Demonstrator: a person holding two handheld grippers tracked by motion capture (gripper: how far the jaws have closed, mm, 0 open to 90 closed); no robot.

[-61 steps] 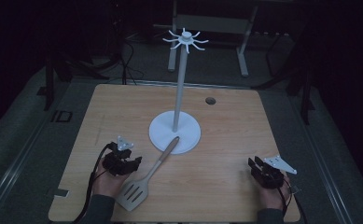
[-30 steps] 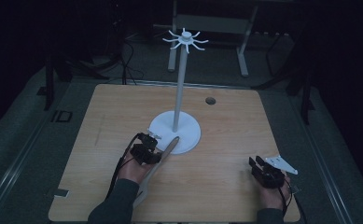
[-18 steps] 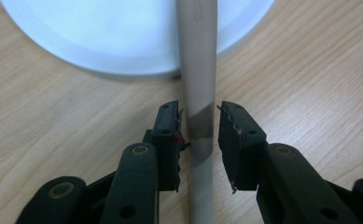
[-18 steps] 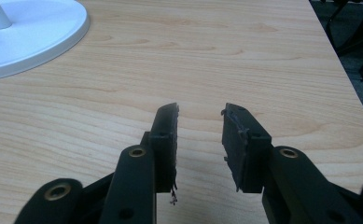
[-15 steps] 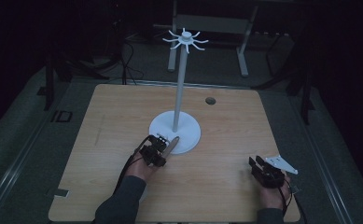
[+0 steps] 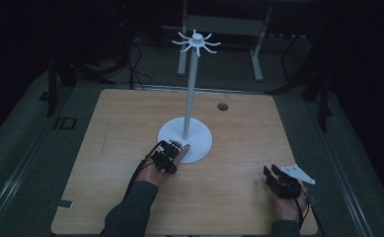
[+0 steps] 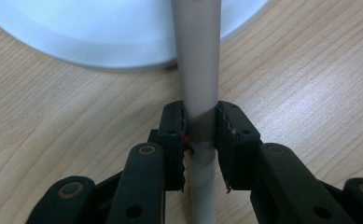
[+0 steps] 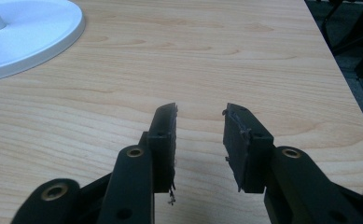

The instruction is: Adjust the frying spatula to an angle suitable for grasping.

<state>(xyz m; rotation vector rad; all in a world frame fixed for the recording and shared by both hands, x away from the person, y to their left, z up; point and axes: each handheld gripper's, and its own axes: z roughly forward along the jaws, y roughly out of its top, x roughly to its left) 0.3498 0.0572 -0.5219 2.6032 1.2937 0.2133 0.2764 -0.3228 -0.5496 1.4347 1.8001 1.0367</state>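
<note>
the left tongs (image 7: 200,140) have just been closing and now clamp the spatula handle (image 7: 198,79), whose long axis runs straight ahead onto the white stand base (image 7: 100,32), while the right tongs (image 8: 200,140) rest apart on the surface (image 6: 239,197).

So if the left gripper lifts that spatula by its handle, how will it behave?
Probably stiff: the handle runs straight between the left gripper pads. It looks round and smooth, so it might twist or slip. The blade end may sag down, since the grip seems far from it.

Dim, murky high view; bright, sharp close-ups.
</note>
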